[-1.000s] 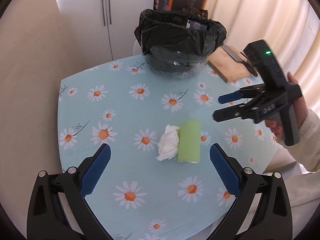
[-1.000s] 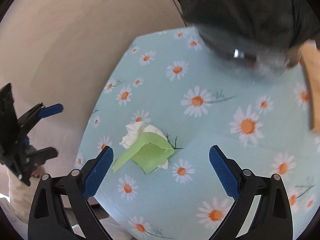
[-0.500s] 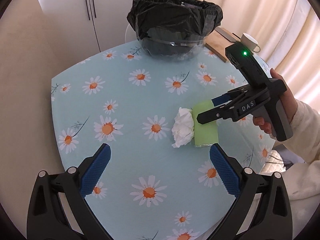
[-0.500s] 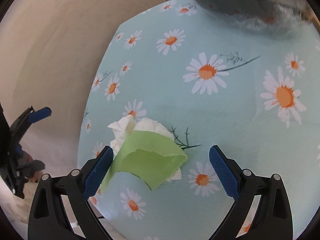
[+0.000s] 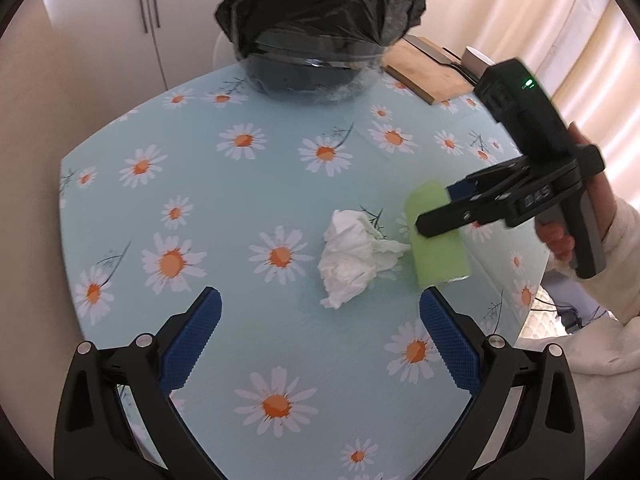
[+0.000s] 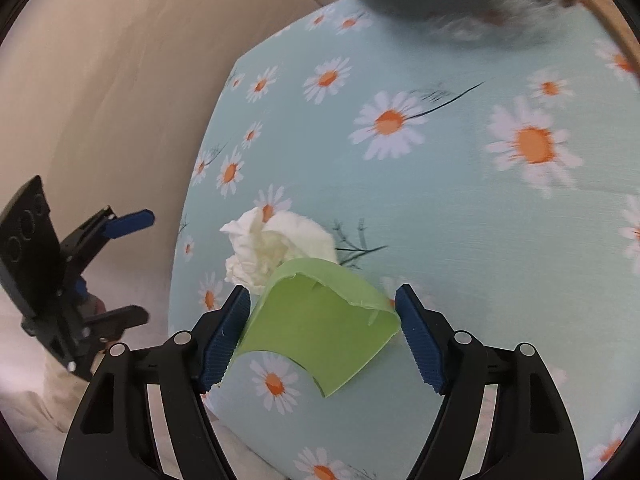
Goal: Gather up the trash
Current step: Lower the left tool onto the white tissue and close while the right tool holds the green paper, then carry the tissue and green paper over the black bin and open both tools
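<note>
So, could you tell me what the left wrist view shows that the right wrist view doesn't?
Only the left wrist view shows the bin's black bag clearly, the wooden board beside it, the cabinet doors and the person's hand on the right gripper.

Only the right wrist view shows the green piece's torn, hollow inside and the left gripper from outside.

Both share the white tissue, the green piece between the right gripper's closing jaws, and the daisy tablecloth.
</note>
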The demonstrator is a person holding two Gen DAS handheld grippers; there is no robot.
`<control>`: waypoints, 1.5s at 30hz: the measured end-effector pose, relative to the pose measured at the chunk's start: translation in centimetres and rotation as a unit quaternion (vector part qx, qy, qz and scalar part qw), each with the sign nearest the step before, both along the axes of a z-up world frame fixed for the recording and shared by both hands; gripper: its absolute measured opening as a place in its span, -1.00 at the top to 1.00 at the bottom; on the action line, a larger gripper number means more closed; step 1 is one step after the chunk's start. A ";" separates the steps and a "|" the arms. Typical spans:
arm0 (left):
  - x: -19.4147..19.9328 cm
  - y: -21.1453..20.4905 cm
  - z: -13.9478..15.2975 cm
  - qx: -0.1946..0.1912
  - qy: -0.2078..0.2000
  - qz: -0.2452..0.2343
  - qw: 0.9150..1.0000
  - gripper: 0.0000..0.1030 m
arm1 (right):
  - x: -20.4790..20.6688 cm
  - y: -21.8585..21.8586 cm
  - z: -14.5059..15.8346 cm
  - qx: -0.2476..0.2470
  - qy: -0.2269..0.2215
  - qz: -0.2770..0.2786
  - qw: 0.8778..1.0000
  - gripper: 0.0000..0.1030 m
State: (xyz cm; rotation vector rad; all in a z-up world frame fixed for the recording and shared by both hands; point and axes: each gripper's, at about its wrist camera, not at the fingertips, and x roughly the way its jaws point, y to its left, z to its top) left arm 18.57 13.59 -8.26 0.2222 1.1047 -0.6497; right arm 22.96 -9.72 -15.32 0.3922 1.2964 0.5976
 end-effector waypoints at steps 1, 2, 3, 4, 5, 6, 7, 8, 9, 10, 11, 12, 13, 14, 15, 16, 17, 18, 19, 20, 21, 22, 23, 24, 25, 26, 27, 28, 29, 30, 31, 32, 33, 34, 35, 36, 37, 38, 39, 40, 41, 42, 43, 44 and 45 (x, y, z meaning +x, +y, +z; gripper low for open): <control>0.1 -0.2 -0.2 -0.002 0.001 -0.003 1.000 -0.89 | -0.2 -0.6 0.4 -0.001 -0.004 -0.007 1.000 -0.37; 0.2 -0.5 -0.4 -0.003 0.002 -0.005 1.000 -0.89 | -0.4 -1.0 0.7 -0.002 -0.006 -0.012 1.000 -0.37; 0.4 -0.9 -0.9 -0.005 0.005 -0.008 1.000 -0.89 | -0.7 -1.7 1.1 -0.005 -0.009 -0.019 1.000 -0.37; 0.5 -1.2 -1.2 -0.006 0.008 -0.010 1.000 -0.89 | -0.9 -2.1 1.3 -0.006 -0.011 -0.025 1.000 -0.37; 0.7 -1.5 -1.5 -0.007 0.010 -0.012 1.000 -0.89 | -1.3 -2.8 1.7 -0.006 -0.013 -0.033 0.999 -0.37; 0.8 -1.9 -1.9 -0.008 0.012 -0.016 1.000 -0.89 | -1.6 -3.3 2.0 -0.007 -0.015 -0.040 0.999 -0.37; 1.0 -2.3 -2.3 -0.007 0.014 -0.019 1.000 -0.89 | -1.8 -3.8 2.3 -0.008 -0.016 -0.044 0.999 -0.38; 1.2 -2.6 -2.7 -0.006 0.015 -0.022 1.000 -0.89 | -2.0 -4.3 2.5 -0.009 -0.017 -0.050 0.999 -0.38; 1.4 -2.9 -3.1 -0.007 0.016 -0.023 1.000 -0.89 | -2.3 -4.7 2.7 -0.011 -0.019 -0.056 0.998 -0.38; 1.6 -3.2 -3.3 -0.007 0.018 -0.024 1.000 -0.89 | -2.6 -5.3 3.0 -0.014 -0.020 -0.063 0.998 -0.38; 1.8 -3.5 -3.6 -0.008 0.020 -0.026 0.999 -0.89 | -2.8 -5.7 3.1 -0.016 -0.019 -0.068 0.997 -0.38; 2.1 -3.8 -4.0 -0.010 0.023 -0.028 0.999 -0.89 | -2.9 -5.9 3.2 -0.019 -0.019 -0.073 0.997 -0.38; 2.3 -4.1 -4.3 -0.011 0.025 -0.030 0.999 -0.88 | -3.3 -6.4 3.3 -0.024 -0.020 -0.079 0.996 -0.38; 2.6 -4.4 -4.7 -0.011 0.028 -0.031 0.999 -0.88 | -3.5 -6.8 3.4 -0.028 -0.020 -0.083 0.996 -0.38; 2.8 -4.6 -4.9 -0.011 0.031 -0.032 0.999 -0.88 | -3.7 -7.1 3.5 -0.029 -0.019 -0.087 0.996 -0.38; 3.1 -4.8 -5.2 -0.010 0.034 -0.035 0.999 -0.88 | -4.0 -7.6 3.5 -0.031 -0.017 -0.092 0.995 -0.38; 3.2 -5.0 -5.5 -0.006 0.034 -0.037 0.999 -0.88 | -4.2 -7.9 3.6 -0.033 -0.017 -0.096 0.995 -0.38; 3.4 -5.4 -5.7 -0.001 0.030 -0.039 0.999 -0.88 | -4.4 -8.2 3.7 -0.036 -0.016 -0.098 0.994 -0.38; 3.5 -5.6 -5.9 0.000 0.030 -0.040 0.999 -0.88 | -4.6 -8.6 3.7 -0.041 -0.014 -0.100 0.994 -0.38; 3.7 -5.8 -6.0 -0.001 0.033 -0.042 0.999 -0.88 | -4.8 -8.9 3.8 -0.046 -0.014 -0.102 0.994 -0.38; 3.8 -6.1 -6.2 0.000 0.035 -0.041 0.999 -0.88 | -4.9 -9.2 3.8 -0.049 -0.012 -0.103 0.993 -0.38; 3.9 -6.4 -6.3 0.001 0.036 -0.040 0.999 -0.88 | -5.0 -9.5 3.9 -0.050 -0.011 -0.104 0.993 -0.38; 3.9 -6.6 -6.4 0.002 0.037 -0.041 0.998 -0.87 | -5.1 -9.6 4.0 -0.052 -0.010 -0.105 0.993 -0.38; 3.9 -6.8 -6.5 0.007 0.034 -0.040 0.999 -0.81 | -5.1 -9.8 4.1 -0.056 -0.010 -0.103 0.993 -0.38; 3.9 -7.1 -6.6 0.013 0.032 -0.041 0.999 -0.74 | -5.1 -9.9 4.2 -0.058 -0.010 -0.102 0.993 -0.38; 3.8 -7.5 -6.9 0.021 0.036 -0.044 0.998 -0.73 | -5.0 -9.9 4.2 -0.059 -0.009 -0.101 0.993 -0.38; 3.8 -7.7 -7.1 0.029 0.039 -0.046 0.998 -0.64 | -5.0 -10.1 4.4 -0.060 -0.009 -0.099 0.993 -0.38; 3.7 -7.9 -7.4 0.037 0.040 -0.047 0.997 -0.44 | -4.9 -10.2 4.5 -0.061 -0.010 -0.098 0.993 -0.38; 3.6 -8.1 -7.6 0.041 0.045 -0.049 0.997 -0.36 | -4.9 -10.2 4.6 -0.062 -0.011 -0.098 0.993 -0.38; 3.5 -8.3 -7.6 0.046 0.044 -0.049 0.997 -0.30 | -4.8 -10.3 4.7 -0.062 -0.011 -0.097 0.993 -0.38; 3.4 -8.4 -7.6 0.048 0.043 -0.048 0.997 -0.07 | -4.7 -10.4 4.9 -0.063 -0.012 -0.095 0.993 -0.38; 3.5 -8.4 -7.5 0.046 0.047 -0.044 0.997 0.09 | -4.7 -10.5 5.0 -0.065 -0.012 -0.092 0.994 -0.38; 3.7 -8.4 -7.5 0.042 0.056 -0.040 0.997 0.36 | -4.6 -10.5 5.1 -0.066 -0.013 -0.089 0.994 -0.38; 3.9 -8.3 -7.5 0.040 0.064 -0.034 0.997 0.38 | -4.5 -10.6 5.3 -0.067 -0.014 -0.086 0.994 -0.38; 3.9 -8.2 -7.5 0.041 0.066 -0.031 0.996 0.40 | -4.3 -10.6 5.4 -0.067 -0.014 -0.083 0.994 -0.38; 3.9 -8.2 -7.5 0.046 0.068 -0.029 0.996 0.41 | -4.2 -10.7 5.5 -0.066 -0.016 -0.081 0.994 -0.38; 3.8 -8.2 -7.5 0.055 0.066 -0.028 0.996 0.41 | -4.1 -10.8 5.7 -0.066 -0.018 -0.078 0.995 -0.38; 3.7 -8.2 -7.4 0.059 0.067 -0.028 0.996 0.42 | -3.9 -10.8 5.8 -0.065 -0.020 -0.075 0.995 -0.38; 3.6 -8.2 -7.3 0.065 0.067 -0.026 0.995 0.42 | -3.8 -10.9 5.9 -0.064 -0.021 -0.071 0.995 -0.38; 3.4 -8.2 -7.2 0.070 0.065 -0.024 0.995 0.42 | -3.6 -10.9 6.0 -0.064 -0.024 -0.067 0.995 -0.38; 3.3 -8.2 -7.0 0.074 0.063 -0.020 0.995 0.42 | -3.4 -11.0 6.1 -0.064 -0.026 -0.063 0.996 -0.38; 3.2 -8.2 -6.9 0.077 0.063 -0.015 0.995 0.42 | -3.3 -11.1 6.2 -0.063 -0.028 -0.061 0.996 -0.38; 3.1 -8.2 -6.7 0.078 0.062 -0.009 0.995 0.42 | -3.2 -11.2 6.3 -0.059 -0.030 -0.059 0.996 -0.38; 3.0 -8.1 -6.5 0.078 0.063 -0.004 0.995 0.42 | -3.1 -11.3 6.5 -0.056 -0.033 -0.056 0.996 -0.38; 2.7 -8.1 -6.2 0.077 0.064 0.001 0.995 0.42 | -3.0 -11.4 6.6 -0.056 -0.036 -0.052 0.996 -0.38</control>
